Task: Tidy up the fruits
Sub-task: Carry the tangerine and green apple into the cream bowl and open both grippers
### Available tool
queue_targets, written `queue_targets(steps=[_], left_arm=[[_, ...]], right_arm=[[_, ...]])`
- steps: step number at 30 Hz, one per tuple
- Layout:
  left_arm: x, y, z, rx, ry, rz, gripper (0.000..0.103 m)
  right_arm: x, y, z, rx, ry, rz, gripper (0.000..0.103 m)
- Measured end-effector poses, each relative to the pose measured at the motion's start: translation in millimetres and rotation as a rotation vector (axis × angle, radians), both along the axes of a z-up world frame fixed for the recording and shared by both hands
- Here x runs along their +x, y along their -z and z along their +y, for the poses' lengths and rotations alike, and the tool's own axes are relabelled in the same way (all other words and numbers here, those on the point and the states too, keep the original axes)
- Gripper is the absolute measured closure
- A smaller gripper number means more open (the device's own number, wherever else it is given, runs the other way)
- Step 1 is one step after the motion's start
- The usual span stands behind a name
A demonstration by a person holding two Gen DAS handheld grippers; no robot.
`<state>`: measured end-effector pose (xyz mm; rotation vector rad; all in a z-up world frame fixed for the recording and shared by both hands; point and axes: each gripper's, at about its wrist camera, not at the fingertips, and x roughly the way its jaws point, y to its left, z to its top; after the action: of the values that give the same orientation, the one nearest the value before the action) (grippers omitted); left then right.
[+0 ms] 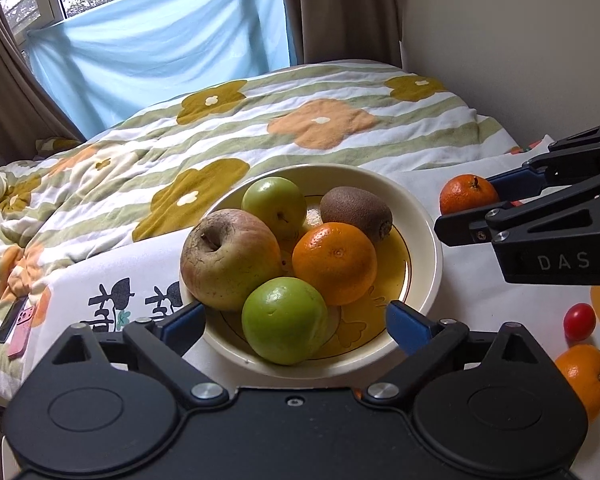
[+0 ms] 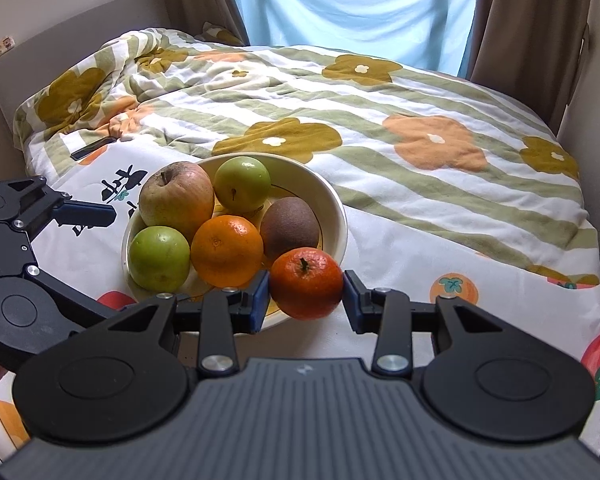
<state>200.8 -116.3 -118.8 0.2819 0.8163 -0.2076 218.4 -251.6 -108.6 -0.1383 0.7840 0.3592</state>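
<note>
A cream bowl [image 1: 428, 216] [image 2: 336, 204] on the cloth holds a brownish apple [image 1: 228, 260] [image 2: 176, 200], two green fruits [image 1: 284, 320] [image 1: 274, 202], an orange [image 1: 334, 262] [image 2: 226, 250] and a kiwi [image 1: 356, 210] [image 2: 290, 226]. My right gripper [image 2: 305, 294] [image 1: 470, 204] is shut on a tangerine [image 2: 306, 282] [image 1: 468, 194] at the bowl's right rim. My left gripper [image 1: 296, 322] [image 2: 96, 216] is open and empty at the bowl's near rim, straddling the nearer green fruit.
A cherry tomato [image 1: 579, 321] and another orange [image 1: 584, 376] lie on the cloth at the right. A bed with a flowered quilt [image 1: 300, 128] lies behind. A phone [image 1: 14, 326] lies at the left.
</note>
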Motion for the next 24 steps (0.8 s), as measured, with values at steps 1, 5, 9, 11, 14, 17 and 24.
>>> queue_targets(steps=[1,5,9,11,14,17,24], left_arm=[[-1,-1,1,0.004,0.001,0.000,0.004],[-6,-8,6,-0.006,0.004,0.001,0.004],[-15,-15,14,0.012,-0.020,-0.022,0.004],[-20,-19,20,0.028,-0.035,-0.043,0.004],[-27,-23,28,0.033,-0.049,-0.060,0.004],[-32,-23,37,0.006,-0.060,-0.048,0.004],[-40,-20,48,-0.003,-0.045,-0.026,0.004]], right_arm=[[0,0,0,0.000,-0.001,0.001,0.050],[-1,-2,0,-0.004,-0.012,-0.003,0.050],[1,-4,0,-0.006,-0.028,0.002,0.050],[3,-4,4,-0.018,-0.037,0.005,0.050],[8,-1,10,-0.027,-0.052,0.015,0.050],[14,5,19,-0.042,-0.070,0.026,0.050],[22,20,32,-0.085,-0.108,0.018,0.050]])
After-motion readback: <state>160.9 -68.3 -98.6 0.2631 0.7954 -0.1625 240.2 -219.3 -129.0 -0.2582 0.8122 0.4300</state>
